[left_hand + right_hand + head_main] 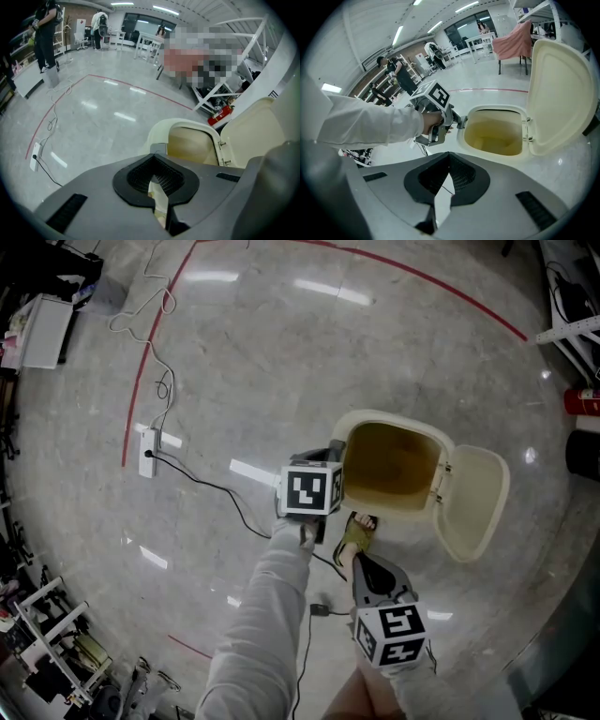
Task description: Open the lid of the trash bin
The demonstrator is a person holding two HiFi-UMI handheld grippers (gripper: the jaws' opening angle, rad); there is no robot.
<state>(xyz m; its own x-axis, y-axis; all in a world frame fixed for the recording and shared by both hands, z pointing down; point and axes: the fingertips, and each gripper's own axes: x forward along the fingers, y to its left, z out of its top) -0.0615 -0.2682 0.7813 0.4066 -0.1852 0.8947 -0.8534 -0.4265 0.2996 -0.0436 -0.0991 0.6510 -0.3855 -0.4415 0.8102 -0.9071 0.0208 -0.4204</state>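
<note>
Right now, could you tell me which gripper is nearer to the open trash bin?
Left. The left gripper sits close beside the rim of the trash bin, opposite the lid; the right gripper hangs back, clear of the bin.

Left gripper (157, 190), right gripper (442, 192): grey plastic shells, black ribbed pads (140, 176) in V-shaped notch, dark slots (67, 213) on shells. White cube with black square markers on each: left cube (312, 489), right cube (392, 634). Long pale sleeve (262, 615). Olive open sandal (356, 536).
</note>
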